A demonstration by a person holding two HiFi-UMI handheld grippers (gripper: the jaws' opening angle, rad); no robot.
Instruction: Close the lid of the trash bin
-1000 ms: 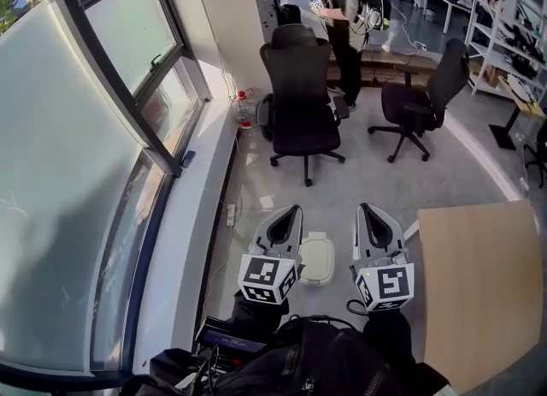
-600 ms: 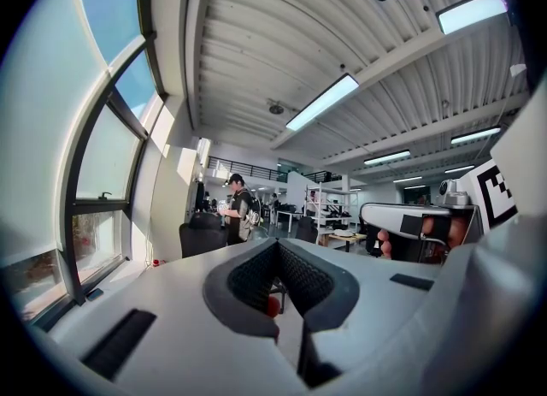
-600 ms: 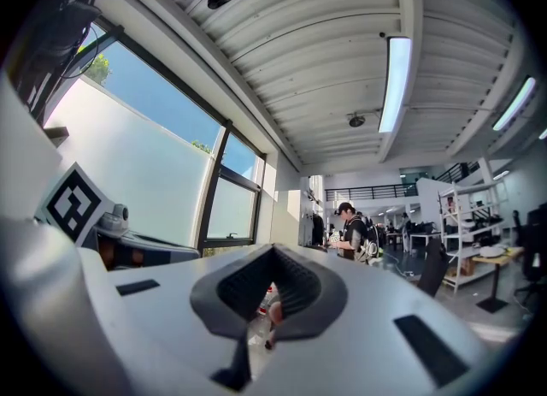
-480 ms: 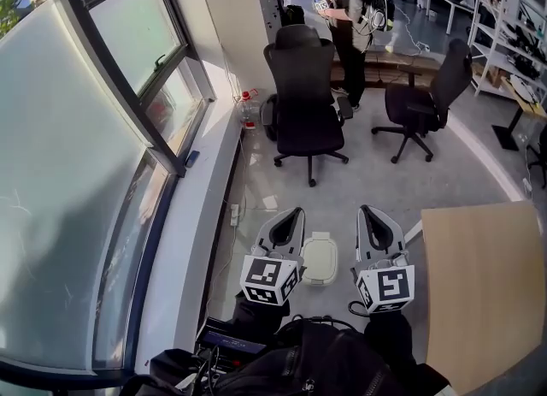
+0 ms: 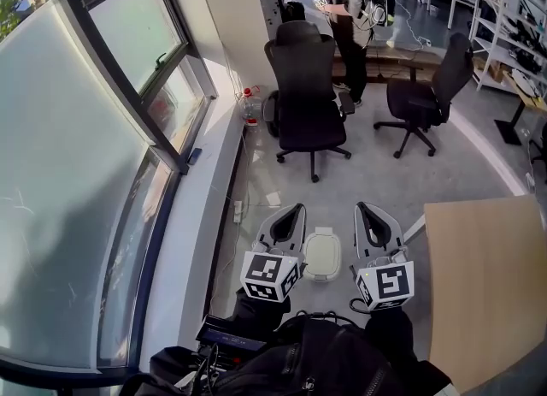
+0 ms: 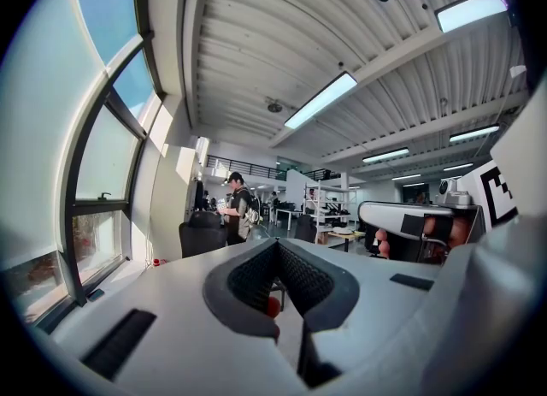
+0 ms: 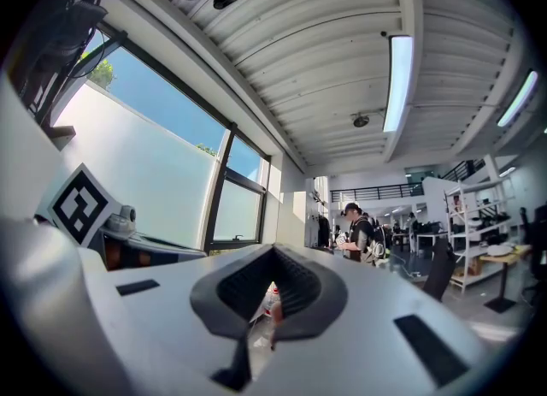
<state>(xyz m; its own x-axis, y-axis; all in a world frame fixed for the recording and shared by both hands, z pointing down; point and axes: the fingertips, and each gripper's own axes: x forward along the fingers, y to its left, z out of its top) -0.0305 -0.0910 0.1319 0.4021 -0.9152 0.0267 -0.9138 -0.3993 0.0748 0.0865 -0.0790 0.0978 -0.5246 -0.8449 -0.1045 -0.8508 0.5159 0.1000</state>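
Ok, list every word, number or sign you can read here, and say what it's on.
No readable text anywhere in these views.
Square markers: black-and-white patterns only, no letters or digits.
Bottle: label too small to read.
Trash bin: no print shows on its lid.

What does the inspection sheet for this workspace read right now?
Surface: grey floor, sunlit in patches.
Job's things: white trash bin on the floor between both grippers; lid looks down, not certain.
Clutter: bottle on the floor.
Grippers: left hand-held gripper and right hand-held gripper shut, empty.
Cables: power strip on the floor, left of the bin.
Surroundings: near office chair, far office chair, standing person, wooden table.
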